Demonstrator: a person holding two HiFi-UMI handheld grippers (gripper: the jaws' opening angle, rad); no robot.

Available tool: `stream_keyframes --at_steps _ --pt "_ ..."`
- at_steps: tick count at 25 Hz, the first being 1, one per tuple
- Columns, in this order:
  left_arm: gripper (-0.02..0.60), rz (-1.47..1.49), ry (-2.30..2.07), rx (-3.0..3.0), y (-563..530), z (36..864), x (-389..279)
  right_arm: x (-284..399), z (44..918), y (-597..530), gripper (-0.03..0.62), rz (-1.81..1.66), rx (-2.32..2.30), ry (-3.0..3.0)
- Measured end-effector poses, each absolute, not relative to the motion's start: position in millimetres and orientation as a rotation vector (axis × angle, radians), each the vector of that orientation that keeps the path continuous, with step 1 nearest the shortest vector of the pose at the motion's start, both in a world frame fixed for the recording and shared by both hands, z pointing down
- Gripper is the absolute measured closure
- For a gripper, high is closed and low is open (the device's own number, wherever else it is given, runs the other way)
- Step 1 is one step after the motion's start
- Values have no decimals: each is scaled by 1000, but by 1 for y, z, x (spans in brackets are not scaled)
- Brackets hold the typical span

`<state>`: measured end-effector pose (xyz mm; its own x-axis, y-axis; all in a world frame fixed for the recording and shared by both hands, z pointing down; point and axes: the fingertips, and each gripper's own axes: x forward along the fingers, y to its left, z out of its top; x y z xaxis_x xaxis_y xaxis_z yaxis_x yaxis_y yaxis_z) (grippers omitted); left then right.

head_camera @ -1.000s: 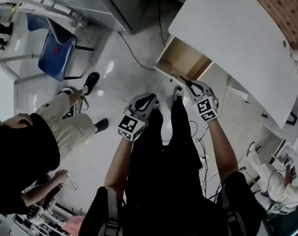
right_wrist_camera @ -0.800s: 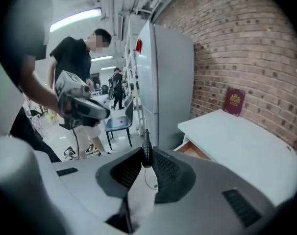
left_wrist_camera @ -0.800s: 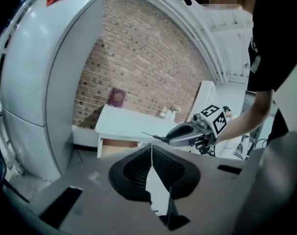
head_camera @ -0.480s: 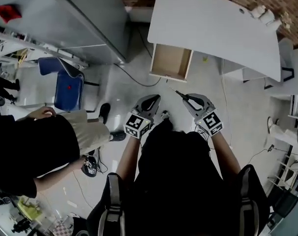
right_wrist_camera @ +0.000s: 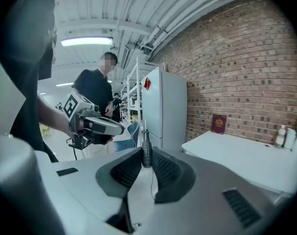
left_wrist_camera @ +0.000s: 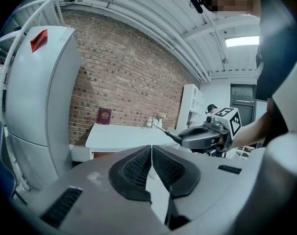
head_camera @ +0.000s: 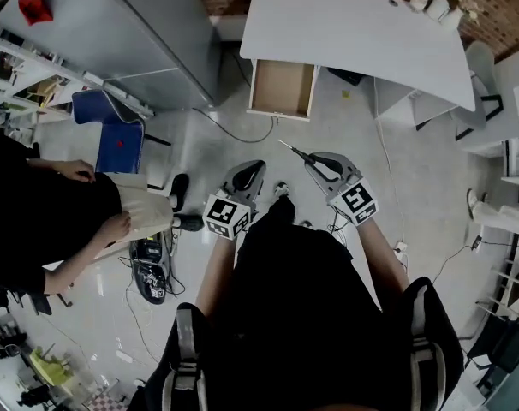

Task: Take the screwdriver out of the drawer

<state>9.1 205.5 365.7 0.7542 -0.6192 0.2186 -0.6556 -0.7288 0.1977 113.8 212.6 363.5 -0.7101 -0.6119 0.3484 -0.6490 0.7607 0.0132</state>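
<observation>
1. The right tongs (head_camera: 318, 161) are clenched on the screwdriver (head_camera: 294, 151), whose shaft points toward 10 o'clock in the head view.
2. The left tongs (head_camera: 252, 170) are pressed together and empty.
3. The open drawer (head_camera: 281, 88) lies at 12 o'clock, well apart from the screwdriver, under the white table (head_camera: 354, 24).

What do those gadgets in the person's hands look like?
The left gripper and right gripper are grey, wedge-shaped shells with black ribbed pads, each carrying a white cube printed with black square markers. The person wears a black top, forearms bare.
</observation>
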Motion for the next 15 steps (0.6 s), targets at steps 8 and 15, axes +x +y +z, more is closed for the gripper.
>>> stream_keyframes --at_steps 8,15 --pt "563 254 -956 2729 304 359 27 129 364 298 471 144 1024 -2640" --pt "563 254 -962 2734 336 354 33 149 370 334 471 167 1047 -2616"
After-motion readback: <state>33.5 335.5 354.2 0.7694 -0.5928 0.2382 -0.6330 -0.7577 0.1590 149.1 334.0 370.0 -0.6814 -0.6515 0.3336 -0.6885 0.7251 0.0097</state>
